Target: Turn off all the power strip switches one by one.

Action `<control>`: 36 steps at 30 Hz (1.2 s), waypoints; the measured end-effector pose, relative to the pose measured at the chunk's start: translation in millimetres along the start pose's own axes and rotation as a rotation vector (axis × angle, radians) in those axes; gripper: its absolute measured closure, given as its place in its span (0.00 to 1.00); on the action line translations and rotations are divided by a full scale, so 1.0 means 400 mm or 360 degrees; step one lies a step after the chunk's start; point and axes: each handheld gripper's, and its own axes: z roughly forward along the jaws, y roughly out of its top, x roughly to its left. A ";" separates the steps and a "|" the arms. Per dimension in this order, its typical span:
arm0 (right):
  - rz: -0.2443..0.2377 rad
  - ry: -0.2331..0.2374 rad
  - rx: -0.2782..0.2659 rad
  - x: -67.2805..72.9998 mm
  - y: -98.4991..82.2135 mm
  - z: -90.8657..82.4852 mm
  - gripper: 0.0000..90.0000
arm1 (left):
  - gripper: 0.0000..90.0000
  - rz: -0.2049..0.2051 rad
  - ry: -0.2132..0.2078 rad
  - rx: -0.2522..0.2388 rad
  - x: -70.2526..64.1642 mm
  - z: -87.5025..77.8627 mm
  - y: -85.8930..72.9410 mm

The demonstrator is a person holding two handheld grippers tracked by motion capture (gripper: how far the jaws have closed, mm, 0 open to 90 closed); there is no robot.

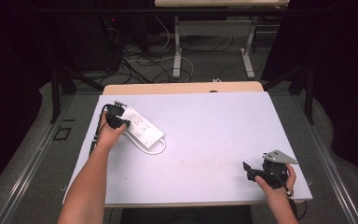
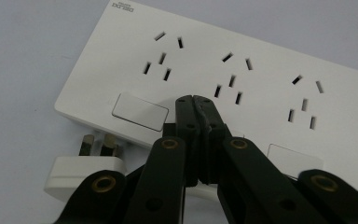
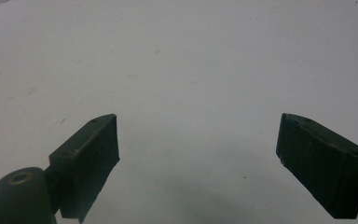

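- Power strip [image 1: 142, 127]: white, flat on the bench [image 1: 205, 140], far-left part, lying diagonal. In the left gripper view it shows three socket groups and rocker switches [image 2: 140, 111], small brand mark at one corner.
- Cord of the strip loops off its near end, white, resting on the bench surface.
- Plug [image 2: 86, 170]: white, metal pins up/out, lying just beside the strip's edge, near the switch end; seen close in the left gripper view.
- Left tongs [image 1: 120, 122]: clenched, jaw tips pressed together w/ nothing between them. Tips [image 2: 196, 100] sit over the strip's face, between the first and second socket groups; touching the strip or just above it — can't tell.
- Left hand wraps the gripper body; forearm comes in from the bottom-left.
- Right tongs [image 1: 248, 171]: released, jaws wide apart, nothing between them, only bare bench surface ahead [image 3: 198, 140].
- Right gripper sits near the bench's near-right corner, well apart from the strip; grey three-cornered plate on top.
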 end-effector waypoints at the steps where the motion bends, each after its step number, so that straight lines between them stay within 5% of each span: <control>1: 0.0000 0.0000 0.0000 0.001 0.000 0.000 0.14 | 1.00 0.0000 0.0000 0.0000 0.000 0.000 0.000; 16: 0.0001 0.0001 -0.0002 0.002 0.001 0.001 0.14 | 1.00 0.0101 0.0033 0.0021 -0.006 0.001 0.007; 25: 0.0008 0.0002 0.0003 0.004 0.000 0.002 0.14 | 1.00 0.0037 -0.0003 -0.0044 0.006 -0.016 0.011; 36: -0.0019 0.0008 -0.0001 0.005 0.001 0.005 0.14 | 1.00 -0.0020 0.0047 -0.0109 0.033 -0.046 0.012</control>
